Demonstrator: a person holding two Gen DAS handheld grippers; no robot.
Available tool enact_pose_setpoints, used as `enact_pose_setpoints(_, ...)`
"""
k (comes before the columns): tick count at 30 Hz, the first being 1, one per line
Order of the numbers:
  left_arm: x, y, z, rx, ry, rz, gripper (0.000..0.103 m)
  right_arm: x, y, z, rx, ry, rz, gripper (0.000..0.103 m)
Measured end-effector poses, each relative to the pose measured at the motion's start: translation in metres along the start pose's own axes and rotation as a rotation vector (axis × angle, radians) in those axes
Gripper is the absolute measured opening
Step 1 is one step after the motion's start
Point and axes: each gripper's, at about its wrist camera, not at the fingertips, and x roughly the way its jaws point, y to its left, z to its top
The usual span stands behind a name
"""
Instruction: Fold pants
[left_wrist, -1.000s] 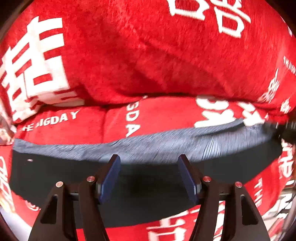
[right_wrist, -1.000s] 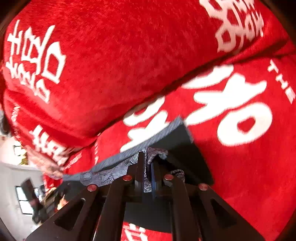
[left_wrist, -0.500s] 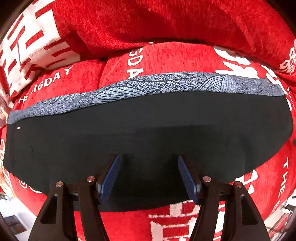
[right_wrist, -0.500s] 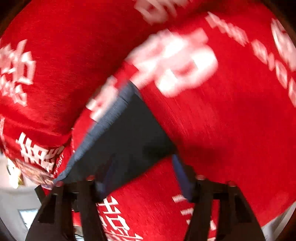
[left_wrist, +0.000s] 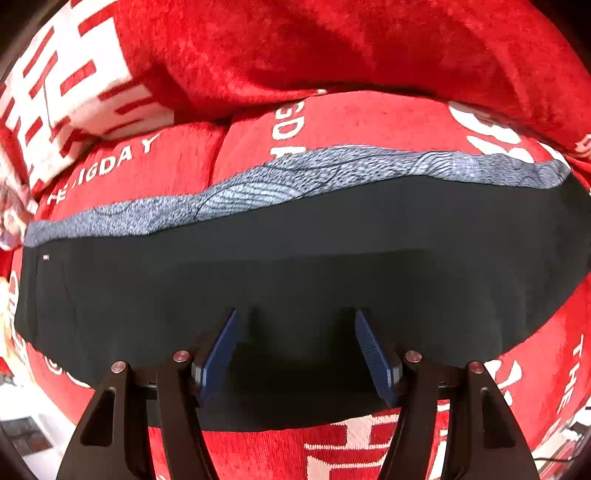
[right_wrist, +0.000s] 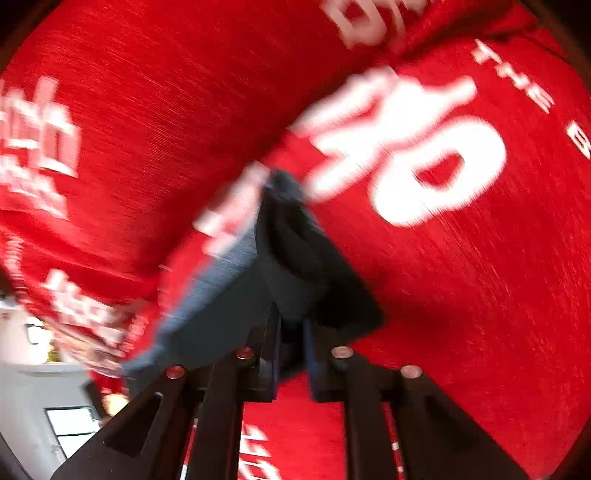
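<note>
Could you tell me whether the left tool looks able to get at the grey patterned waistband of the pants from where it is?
Probably yes: the left tool stands open over the black pants, and nothing lies between it and the waistband.

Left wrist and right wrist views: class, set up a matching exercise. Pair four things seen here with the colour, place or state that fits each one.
Things:
1. black folded pants
2. grey-blue patterned waistband
3. left claw
4. right claw

Descriptions:
A. jaws closing, dark cloth between them
B. runs along the pants' far edge
C. jaws apart over the dark cloth, gripping nothing
D. lies flat on the red plush blanket with white lettering

Pairs: 1-D, 2-B, 3-C, 4-A
</note>
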Motion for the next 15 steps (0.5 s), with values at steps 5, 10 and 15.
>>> enact_pose_setpoints(5, -0.007, 0.010, -0.009, 0.022, -0.007, 0.013, 0.066, -0.007, -0.031, -0.019, 0.101, 0.013, 0.034, 0.040)
enact_pose_setpoints(10, -0.004, 0.026, -0.011, -0.011, 0.009, 0.026, 0.066, -0.010, -0.040, -0.034, 0.127, 0.024, 0.115, 0.040)
enact_pose_setpoints(15, 0.018, 0.031, 0.003, -0.053, 0.019, 0.062, 0.066, 0.018, -0.049, -0.030, 0.234, -0.009, 0.222, 0.041)
